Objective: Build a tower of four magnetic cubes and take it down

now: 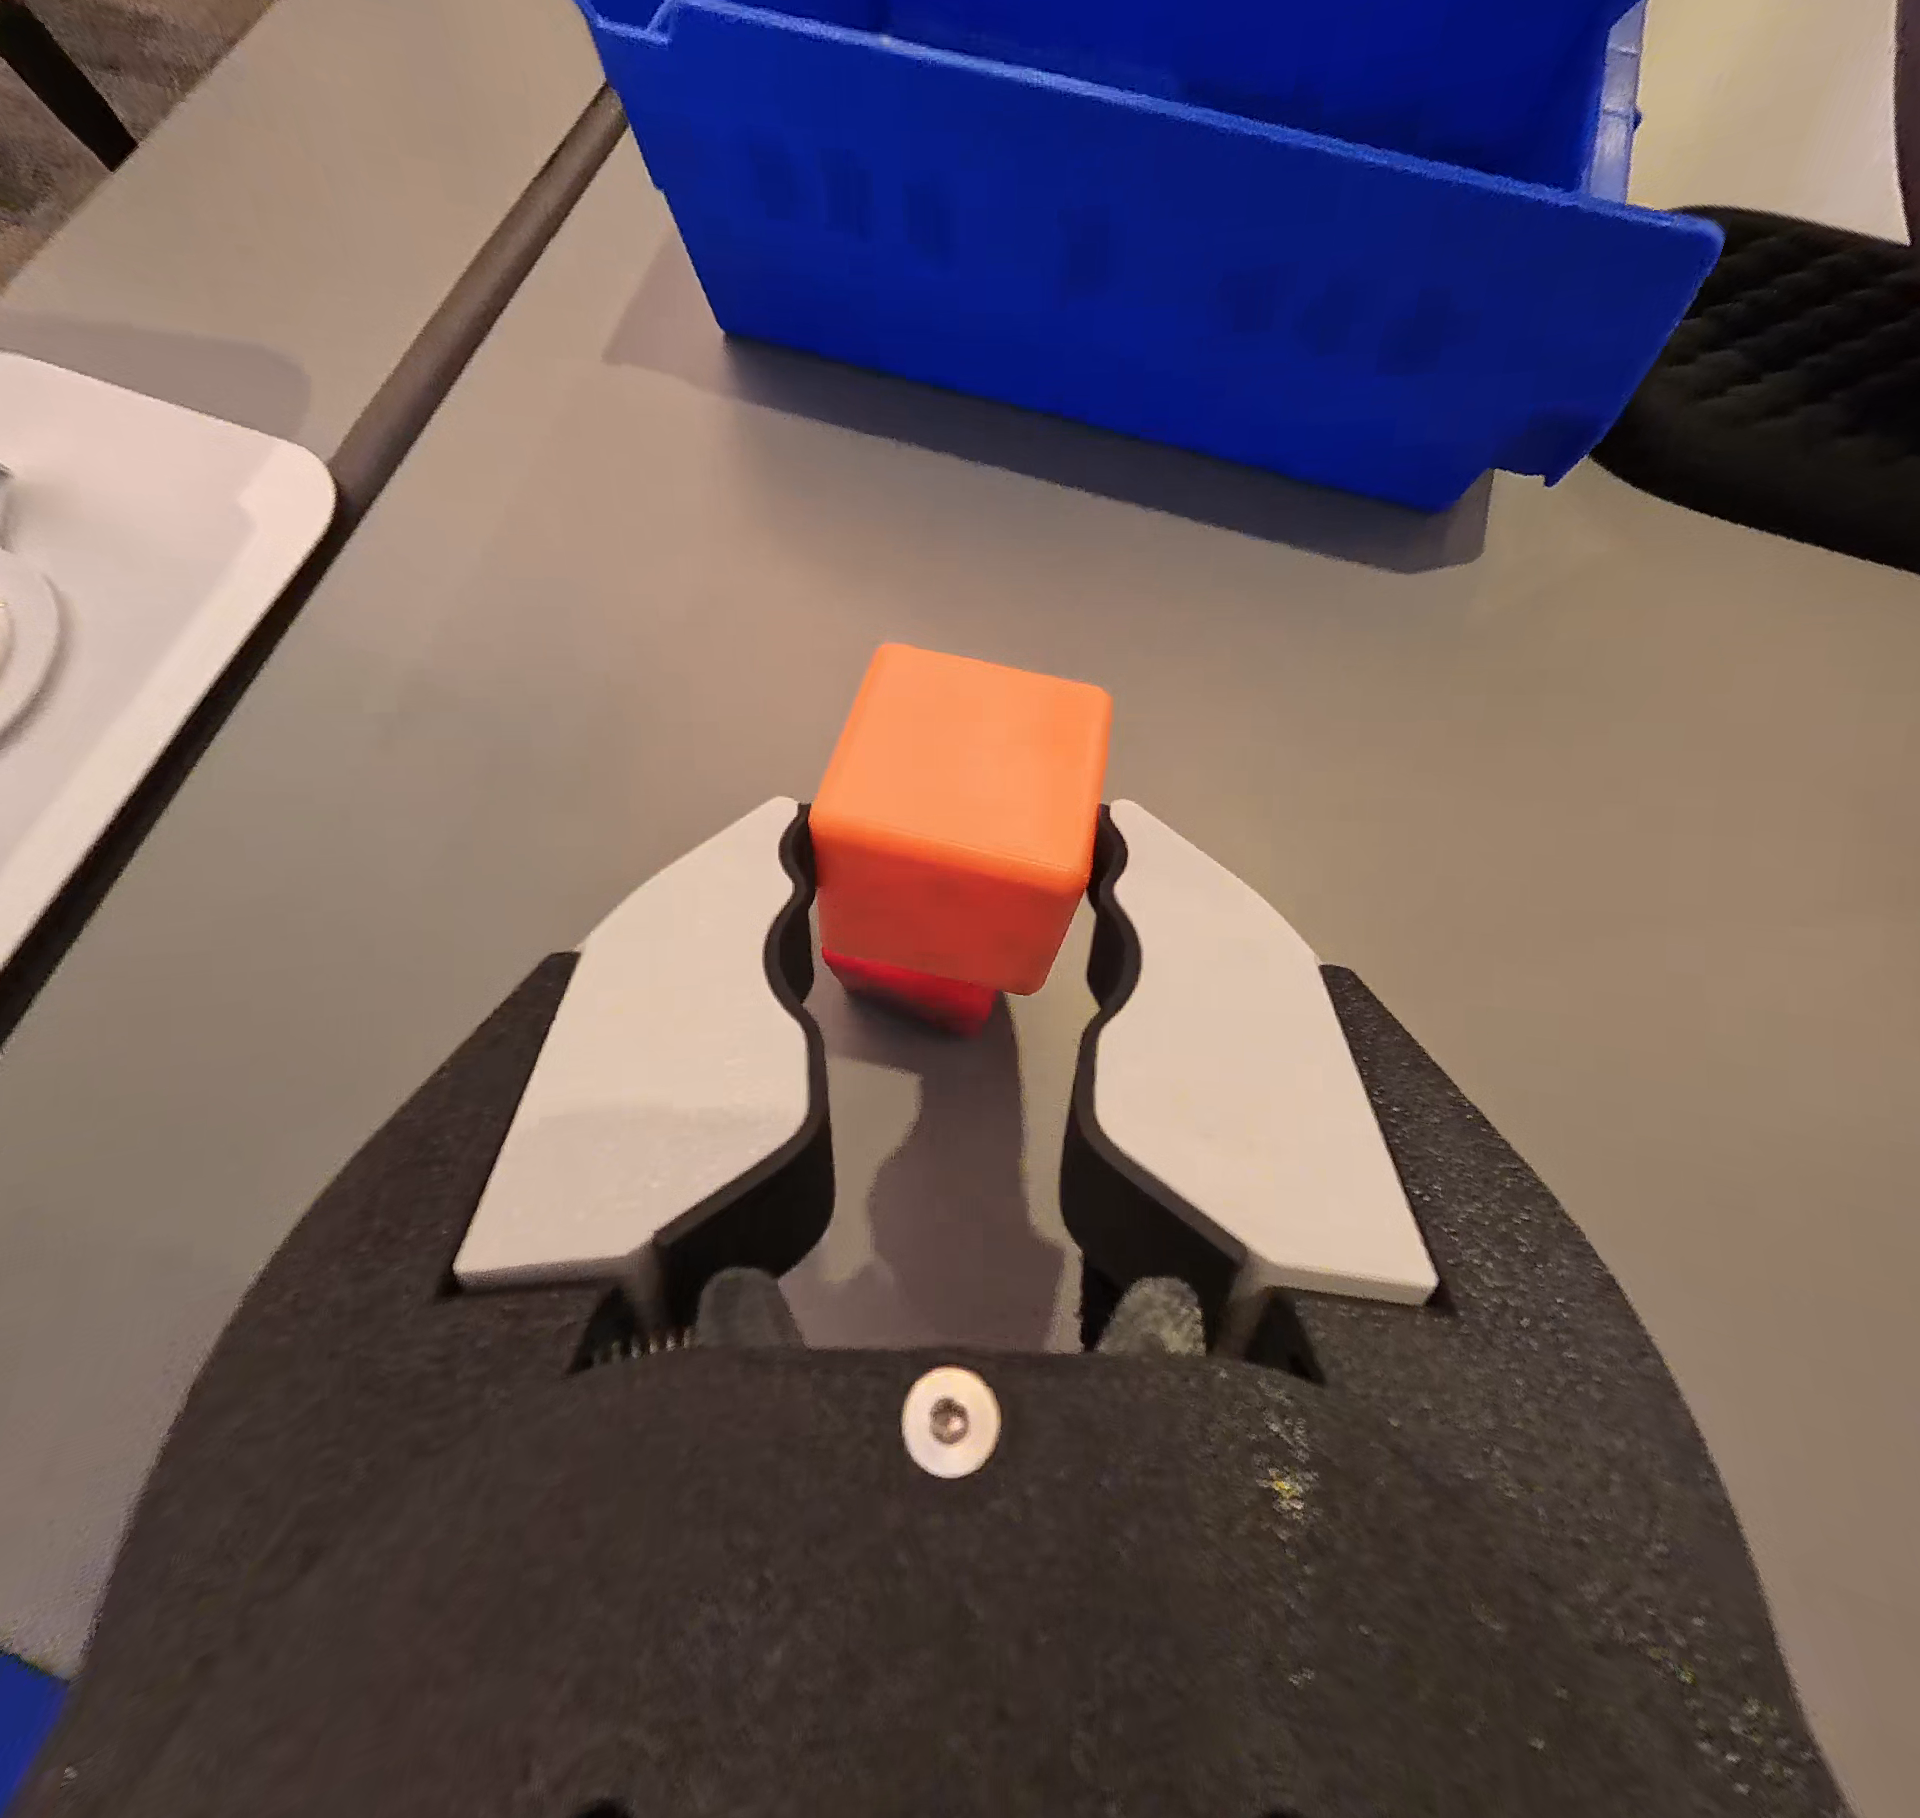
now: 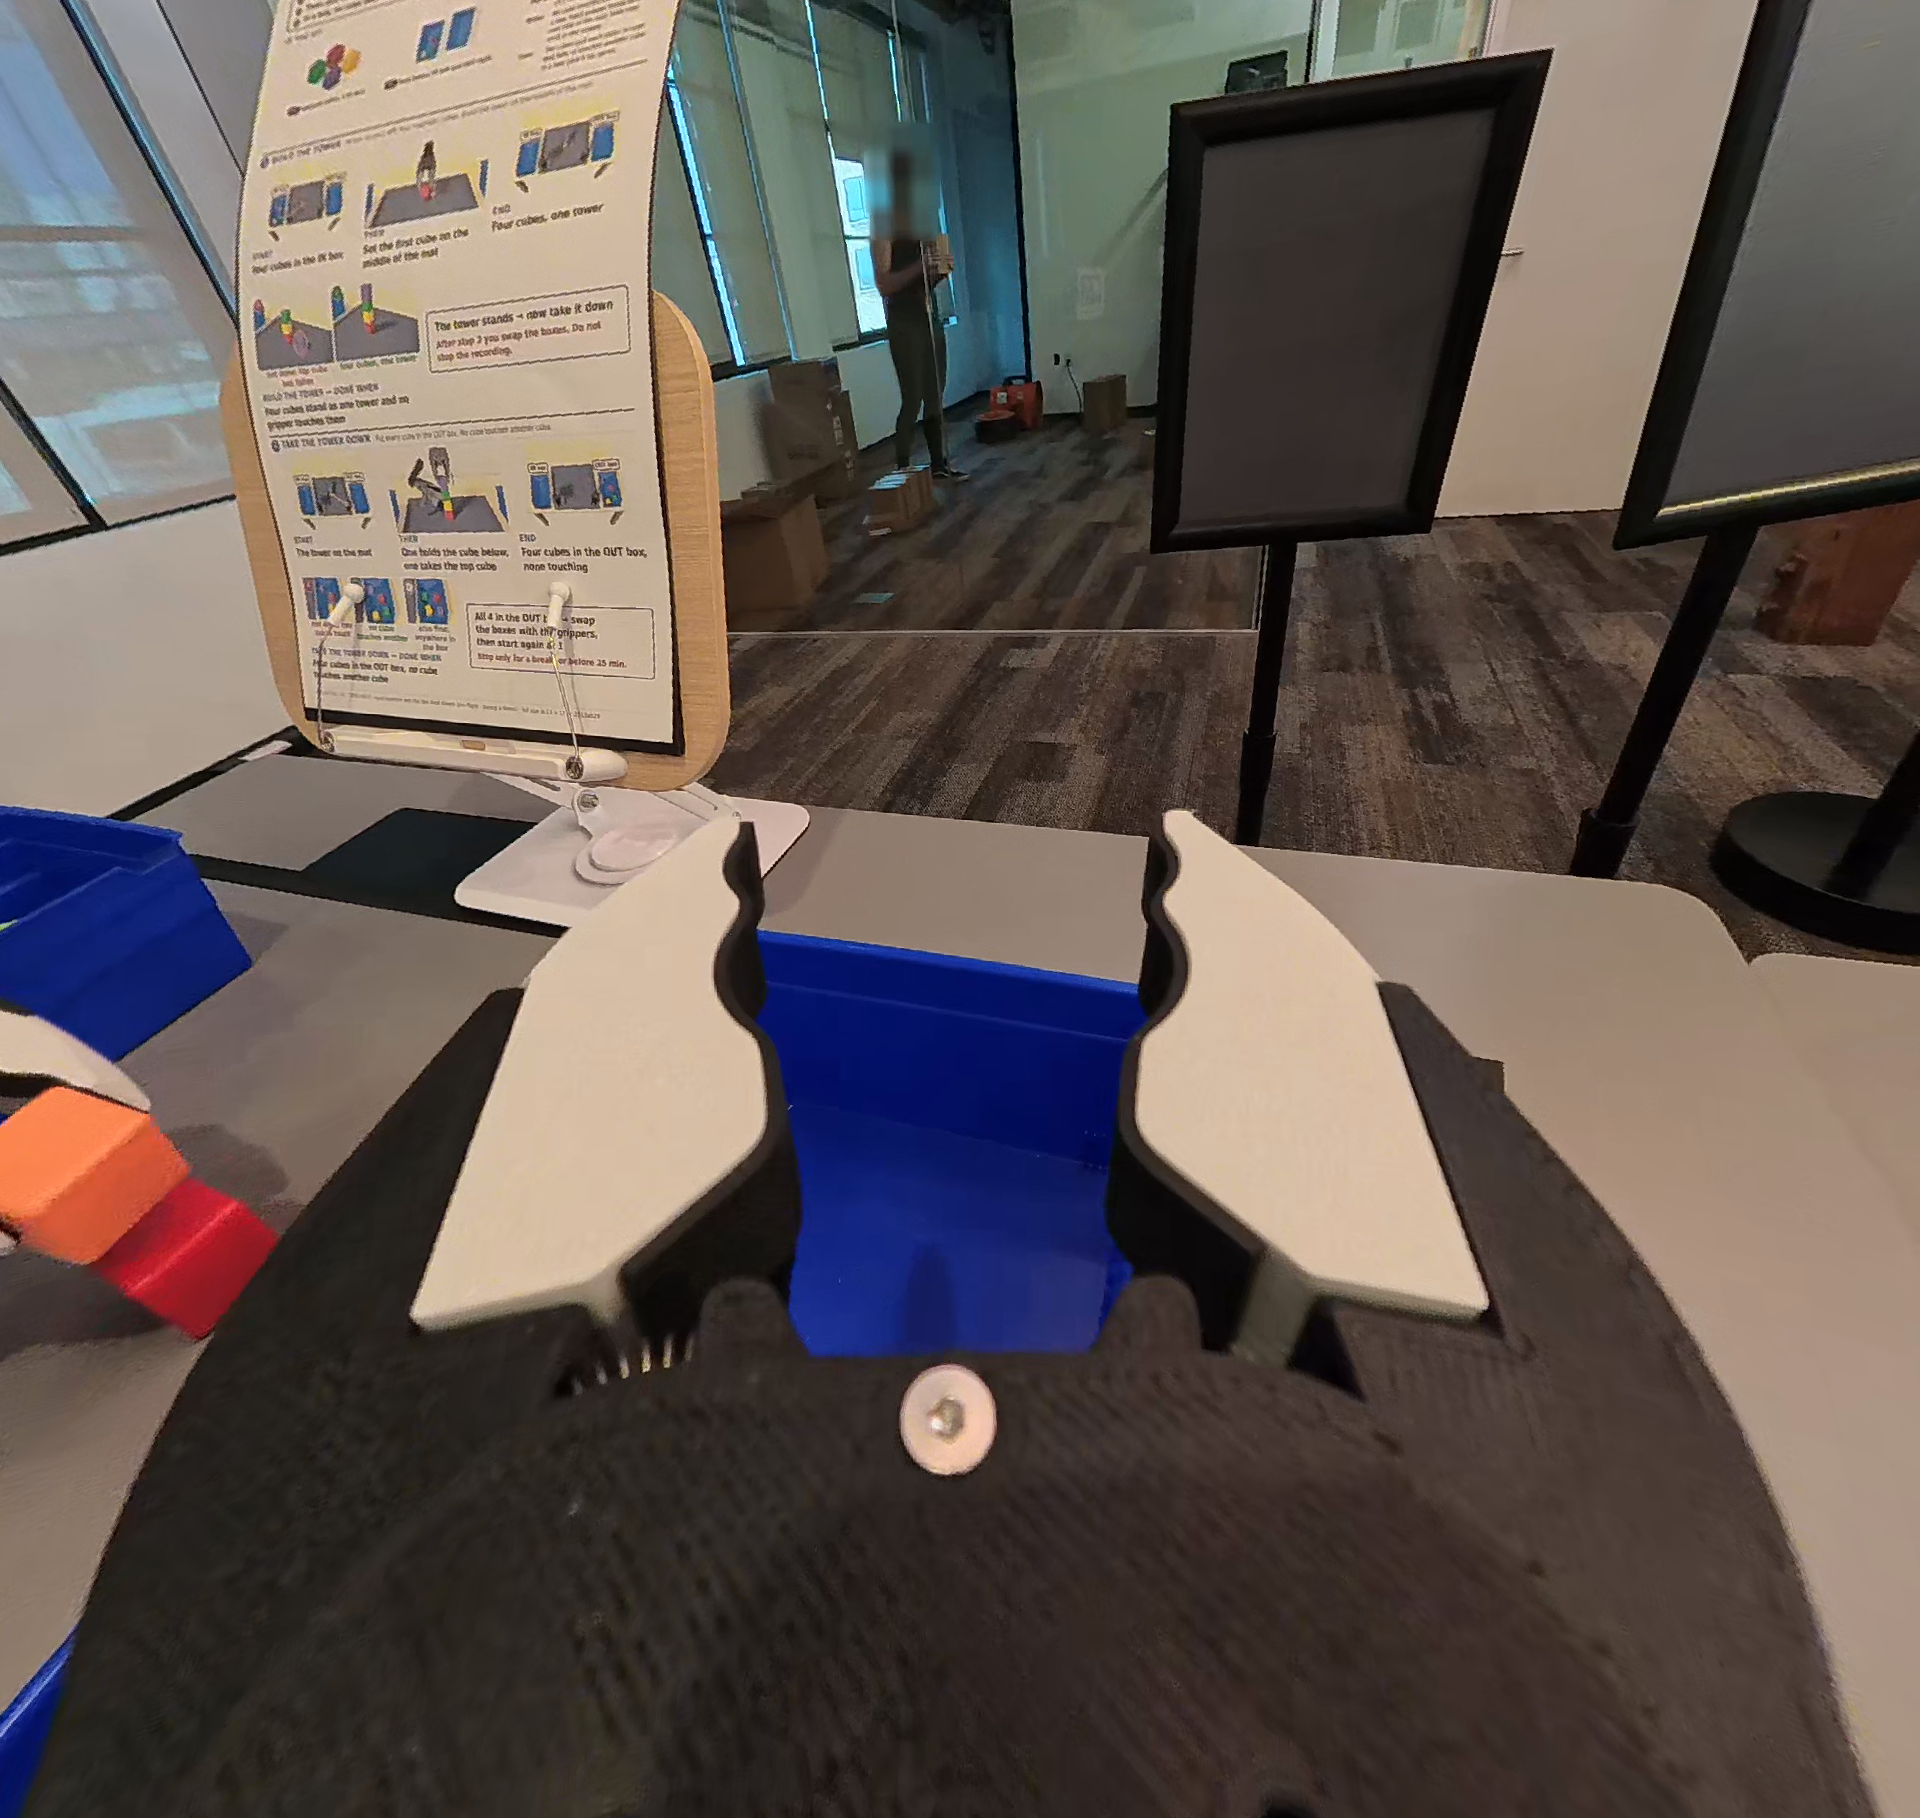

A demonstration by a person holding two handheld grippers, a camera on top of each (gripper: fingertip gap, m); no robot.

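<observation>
The orange cube (image 1: 961,812) sits on top of the red cube (image 1: 914,1005) out on the grey bench (image 1: 520,729), well in front of the blue bin (image 1: 1143,241); the two make a short stack, with the orange one looking slightly offset over the red. The left hand-held gripper (image 1: 954,838) has its jaws narrowed around the orange cube, the ridged black pads at or very nearly at its two side faces; I can't quite tell whether a sliver of gap remains on the right side.

The right hand-held gripper (image 2: 951,895) is spread wide and holds nothing, poised over another blue bin (image 2: 935,1041) off to the side of the stack, whose floor looks bare where I can see it.

These cubes look like hard, smooth plastic, light and rigid, so they won't give under a squeeze but could slip. Flat opposite faces, taken square and mid-height, seem the place to hold. I'd expect the magnets to tug the red cube along unless it is held down.
</observation>
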